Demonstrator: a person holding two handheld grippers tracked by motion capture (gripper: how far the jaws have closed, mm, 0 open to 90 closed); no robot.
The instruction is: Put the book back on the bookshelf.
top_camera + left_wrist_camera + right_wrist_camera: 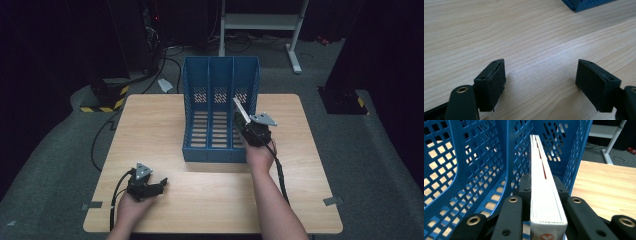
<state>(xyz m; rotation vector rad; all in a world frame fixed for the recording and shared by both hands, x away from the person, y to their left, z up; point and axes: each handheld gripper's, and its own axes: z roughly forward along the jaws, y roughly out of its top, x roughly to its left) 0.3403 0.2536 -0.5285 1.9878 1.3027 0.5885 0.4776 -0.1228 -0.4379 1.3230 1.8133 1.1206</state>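
White book (pixel 546 202) clamped edge-up in the right gripper (pixel 541 192)

Its far end reaches into the blue file rack's (pixel 220 85) rightmost compartment; left gripper (pixel 540 82) rests on the wooden table (pixel 165 130), jaws wide, holding nothing.

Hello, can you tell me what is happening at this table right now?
A person at a wooden table works with a hand-held gripper in each hand. The right hand-held gripper is shut on a thin white book, held on edge, and points it into the right compartment of a blue file rack with three compartments. The book is not yet released. The left hand-held gripper rests low over the table near its front edge, with its jaws open and nothing between them.
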